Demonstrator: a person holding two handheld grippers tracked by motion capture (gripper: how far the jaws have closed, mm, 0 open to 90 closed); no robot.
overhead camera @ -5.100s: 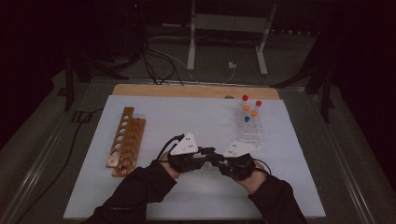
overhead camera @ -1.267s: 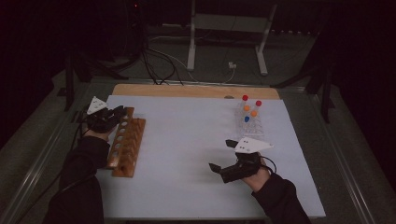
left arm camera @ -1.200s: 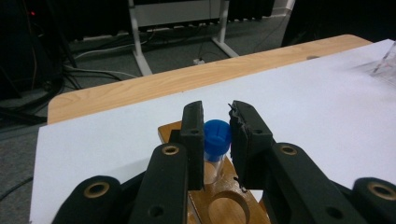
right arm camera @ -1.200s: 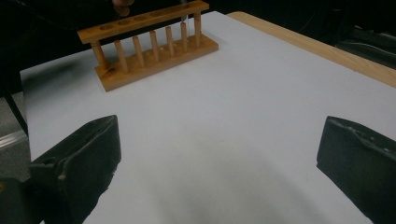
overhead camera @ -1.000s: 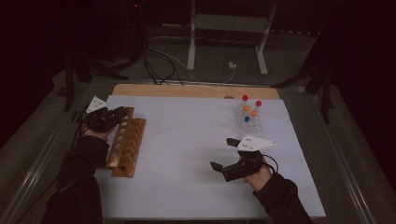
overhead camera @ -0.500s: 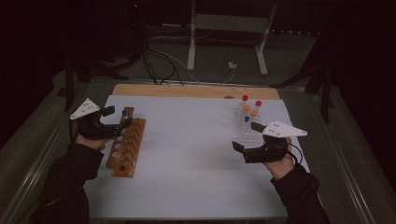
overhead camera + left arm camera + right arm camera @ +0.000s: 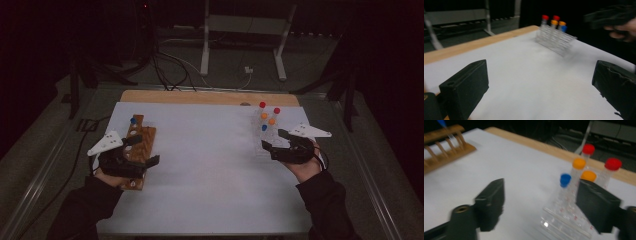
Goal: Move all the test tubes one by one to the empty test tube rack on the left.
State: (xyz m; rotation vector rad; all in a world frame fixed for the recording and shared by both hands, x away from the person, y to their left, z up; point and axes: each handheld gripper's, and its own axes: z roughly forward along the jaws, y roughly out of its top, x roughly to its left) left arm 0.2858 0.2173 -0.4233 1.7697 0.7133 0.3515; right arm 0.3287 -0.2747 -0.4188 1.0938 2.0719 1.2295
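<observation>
A clear plastic rack (image 7: 265, 136) at the table's right holds several capped tubes: two red, two orange and a blue one (image 7: 565, 179). My right gripper (image 7: 273, 141) is open just in front of that rack, and in the right gripper view the tubes stand between its jaws, farther off. A wooden rack (image 7: 142, 137) lies at the left with one blue-capped tube (image 7: 133, 120) standing at its far end. Over the wooden rack's near half, my left gripper (image 7: 144, 150) is open and holds nothing. The left gripper view looks across the white sheet to the clear rack (image 7: 555, 38).
A white sheet (image 7: 205, 165) covers the table, with a wooden strip (image 7: 200, 97) along its far edge. Cables and a stand's legs (image 7: 240, 50) lie on the floor beyond. The table's metal rim (image 7: 45, 165) runs along the left side.
My left gripper has drawn back from the wooden rack's far end to its near half, leaving the blue-capped tube standing there. My right gripper moved right and away, up to the clear rack.
</observation>
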